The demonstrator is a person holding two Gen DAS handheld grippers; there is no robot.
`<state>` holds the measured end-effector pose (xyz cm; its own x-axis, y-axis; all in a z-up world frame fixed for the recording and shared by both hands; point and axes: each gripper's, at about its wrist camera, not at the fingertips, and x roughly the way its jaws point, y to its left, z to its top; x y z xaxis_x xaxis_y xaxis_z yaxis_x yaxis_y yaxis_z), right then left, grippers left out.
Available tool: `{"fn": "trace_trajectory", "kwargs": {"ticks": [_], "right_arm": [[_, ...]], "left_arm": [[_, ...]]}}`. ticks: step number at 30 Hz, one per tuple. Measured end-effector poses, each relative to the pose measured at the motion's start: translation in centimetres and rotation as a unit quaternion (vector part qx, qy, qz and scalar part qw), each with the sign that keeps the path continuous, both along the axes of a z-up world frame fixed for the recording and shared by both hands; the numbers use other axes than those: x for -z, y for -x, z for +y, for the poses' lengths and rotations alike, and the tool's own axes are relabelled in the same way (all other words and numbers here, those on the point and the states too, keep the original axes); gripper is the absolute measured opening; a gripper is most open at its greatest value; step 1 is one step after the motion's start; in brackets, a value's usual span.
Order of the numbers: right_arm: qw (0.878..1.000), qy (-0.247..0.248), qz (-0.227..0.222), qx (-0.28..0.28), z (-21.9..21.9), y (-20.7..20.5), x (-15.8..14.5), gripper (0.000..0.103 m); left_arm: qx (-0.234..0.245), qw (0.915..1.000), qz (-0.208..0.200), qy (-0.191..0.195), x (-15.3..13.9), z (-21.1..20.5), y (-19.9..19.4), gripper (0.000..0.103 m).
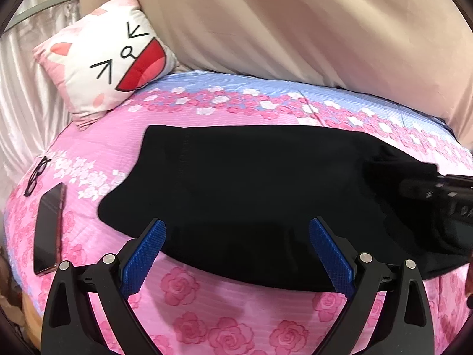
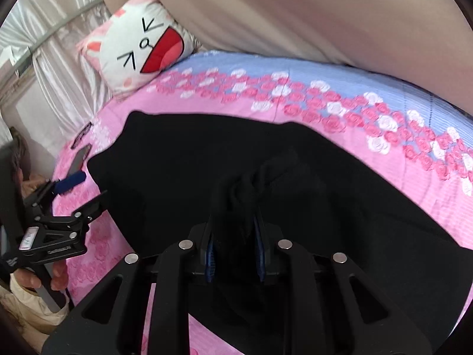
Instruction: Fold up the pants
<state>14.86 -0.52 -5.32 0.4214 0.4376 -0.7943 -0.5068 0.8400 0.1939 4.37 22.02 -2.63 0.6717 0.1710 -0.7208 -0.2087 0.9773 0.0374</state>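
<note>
Bed point(image 1: 207, 304): pants point(image 1: 251, 183) flat. Right gripper point(image 2: 235, 236) pinching a bunch; left gripper point(image 1: 236, 248) spread wide, empty, pants edge between fingers. Advice: carry bunch across evenly, avoid dragging.

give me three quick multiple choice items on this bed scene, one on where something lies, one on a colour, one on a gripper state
1. Where does the dark flat smartphone lie?
A. on the cat-face pillow
B. on the pink rose-print bedspread, left of the black pants
C. on top of the pants

2. What colour are the left gripper pads?
A. blue
B. red
C. white

3. What state is the right gripper in?
A. wide open above the bed
B. shut on nothing
C. shut on a bunch of the pants

Answers:
1 B, the phone rests on the bedspread beside the black-framed eyeglasses.
2 A, both textured pads show blue.
3 C, black cloth is pinched between its closed fingers.
</note>
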Motion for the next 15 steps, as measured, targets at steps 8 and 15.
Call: {"fn": "trace_trajectory", "kwargs": {"ticks": [8, 15], "right_arm": [[0.999, 0.031, 0.006, -0.006, 1.9, 0.1, 2.9, 0.021], [0.999, 0.033, -0.021, -0.032, 3.3, 1.6, 2.5, 0.070]], "left_arm": [[0.018, 0.9997, 0.011, 0.011, 0.9, -1.2, -0.7, 0.096], [0.015, 0.9991, 0.026, 0.029, 1.6, -0.8, -0.8, 0.096]]}}
